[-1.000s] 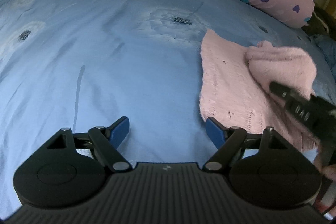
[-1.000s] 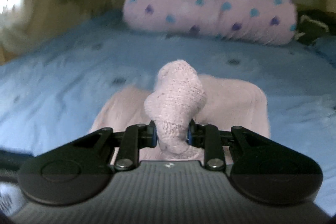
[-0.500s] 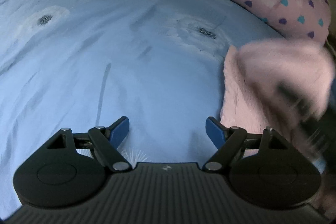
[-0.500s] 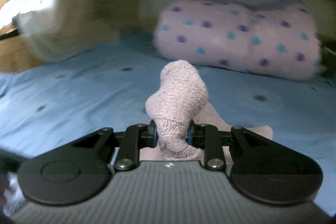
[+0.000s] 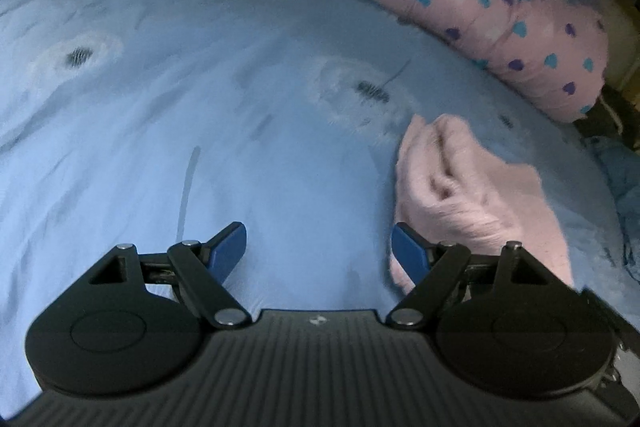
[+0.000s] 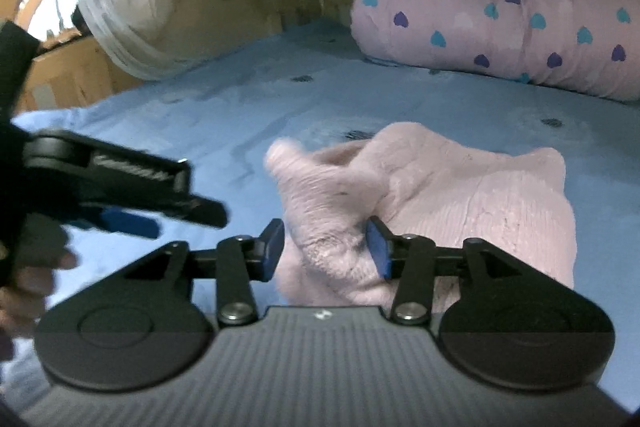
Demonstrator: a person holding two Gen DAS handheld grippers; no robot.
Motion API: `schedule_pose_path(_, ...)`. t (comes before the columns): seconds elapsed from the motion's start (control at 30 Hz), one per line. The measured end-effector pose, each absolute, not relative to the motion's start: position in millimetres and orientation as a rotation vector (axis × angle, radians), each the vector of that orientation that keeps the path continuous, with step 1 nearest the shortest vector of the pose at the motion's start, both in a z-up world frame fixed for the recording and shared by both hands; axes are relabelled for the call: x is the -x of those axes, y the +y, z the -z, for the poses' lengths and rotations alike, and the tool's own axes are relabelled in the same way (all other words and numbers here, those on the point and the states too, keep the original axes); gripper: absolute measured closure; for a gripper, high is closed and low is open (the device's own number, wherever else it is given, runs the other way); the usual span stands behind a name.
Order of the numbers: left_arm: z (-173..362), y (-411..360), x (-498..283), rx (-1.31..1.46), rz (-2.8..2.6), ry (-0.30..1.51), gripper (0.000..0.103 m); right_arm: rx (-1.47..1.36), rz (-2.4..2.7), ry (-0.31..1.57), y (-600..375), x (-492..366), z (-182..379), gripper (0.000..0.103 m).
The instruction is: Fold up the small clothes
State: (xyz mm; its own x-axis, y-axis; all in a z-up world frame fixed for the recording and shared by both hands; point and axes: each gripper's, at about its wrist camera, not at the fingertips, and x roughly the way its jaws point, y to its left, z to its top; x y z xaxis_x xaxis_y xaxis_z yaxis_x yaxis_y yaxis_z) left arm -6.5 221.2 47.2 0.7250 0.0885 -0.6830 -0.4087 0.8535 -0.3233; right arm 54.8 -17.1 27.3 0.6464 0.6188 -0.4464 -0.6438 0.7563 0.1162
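Observation:
A small pink knit garment (image 5: 476, 195) lies bunched and folded over on the blue bedsheet (image 5: 200, 99), to the right in the left wrist view. My left gripper (image 5: 318, 247) is open and empty, low over the sheet, its right finger beside the garment's edge. In the right wrist view the garment (image 6: 460, 195) lies just ahead, with a raised fold between the fingers. My right gripper (image 6: 325, 247) has its jaws apart around that fold, no longer squeezing it. The left gripper (image 6: 132, 195) shows at the left there.
A pink pillow with heart print (image 5: 480, 3) lies along the headboard behind the garment; it also shows in the right wrist view (image 6: 500, 23). A white curtain (image 6: 128, 19) hangs at the far left. Dark items (image 5: 608, 115) sit at the bed's right edge.
My right gripper carried the pinched fold over to the left, lowered it, and opened its jaws. The garment now lies doubled over. The left gripper stayed open and shifted a little.

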Motion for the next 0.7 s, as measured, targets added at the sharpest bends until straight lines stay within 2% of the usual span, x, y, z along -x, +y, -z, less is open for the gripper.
schedule_pose_path(0.1, -57, 215, 11, 0.498, -0.237, 0.634, 0.019, 0.012, -0.737, 0.48, -34, -44, -33, 0.055)
schedule_pose_path(0.43, -72, 165, -2, 0.419, -0.075, 0.53, 0.019, -0.151, -0.57, 0.474, -103, -45, -34, 0.055)
schedule_pose_path(0.7, -67, 135, -34, 0.278, 0.018, 0.567, 0.023, -0.295, -0.473, 0.546, -136, -64, -11, 0.052)
